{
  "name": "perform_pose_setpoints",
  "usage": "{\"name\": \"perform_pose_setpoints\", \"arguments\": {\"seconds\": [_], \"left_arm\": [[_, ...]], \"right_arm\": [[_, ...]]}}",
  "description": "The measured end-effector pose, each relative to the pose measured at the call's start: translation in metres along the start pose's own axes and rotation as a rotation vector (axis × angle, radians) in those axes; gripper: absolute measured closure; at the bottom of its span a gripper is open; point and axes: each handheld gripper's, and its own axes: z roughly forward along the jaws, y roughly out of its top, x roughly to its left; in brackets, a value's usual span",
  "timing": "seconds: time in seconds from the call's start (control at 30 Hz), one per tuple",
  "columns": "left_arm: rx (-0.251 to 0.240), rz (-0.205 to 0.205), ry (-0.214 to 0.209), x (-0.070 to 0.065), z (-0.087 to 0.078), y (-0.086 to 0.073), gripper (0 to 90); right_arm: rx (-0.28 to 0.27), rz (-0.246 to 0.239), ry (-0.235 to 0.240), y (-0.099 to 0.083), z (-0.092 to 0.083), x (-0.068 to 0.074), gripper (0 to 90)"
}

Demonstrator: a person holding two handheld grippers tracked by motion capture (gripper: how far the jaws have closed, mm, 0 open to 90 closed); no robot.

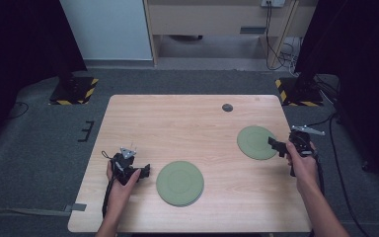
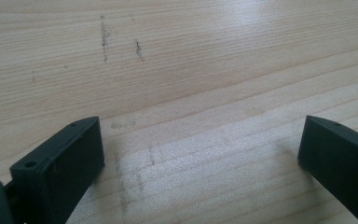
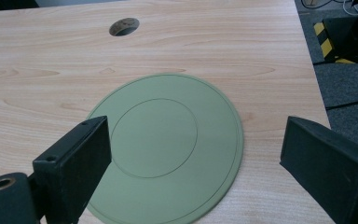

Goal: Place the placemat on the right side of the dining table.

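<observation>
At the right of the high view the right gripper (image 1: 278, 146), jaws wide and empty, meets a green plate (image 3: 168, 144), while the left gripper (image 1: 145, 171), equally wide and empty, sits beside another plate (image 1: 179, 183) at lower centre.

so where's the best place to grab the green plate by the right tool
Probably by the rim. The plate lies flat on the table, so only its thin raised edge offers purchase. The right tool is open and already at the plate's right-hand edge in the high view, so coming in low from that side, one jaw over the rim and one under, looks best.
</observation>
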Motion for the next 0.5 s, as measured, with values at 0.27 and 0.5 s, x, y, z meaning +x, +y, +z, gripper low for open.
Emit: {"name": "perform_pose_setpoints", "arguments": {"seconds": [0.27, 0.5], "left_arm": [[-0.002, -0.002, 0.001, -0.001, -0.002, -0.002, 0.0], [-0.001, 0.001, -0.001, -0.001, -0.004, -0.004, 0.0]], "right_arm": [[-0.002, -0.037, 0.021, -0.006, -0.006, 0.013, 8.6], [-0.006, -0.058, 0.039, -0.016, -0.011, 0.03, 8.5]]}}
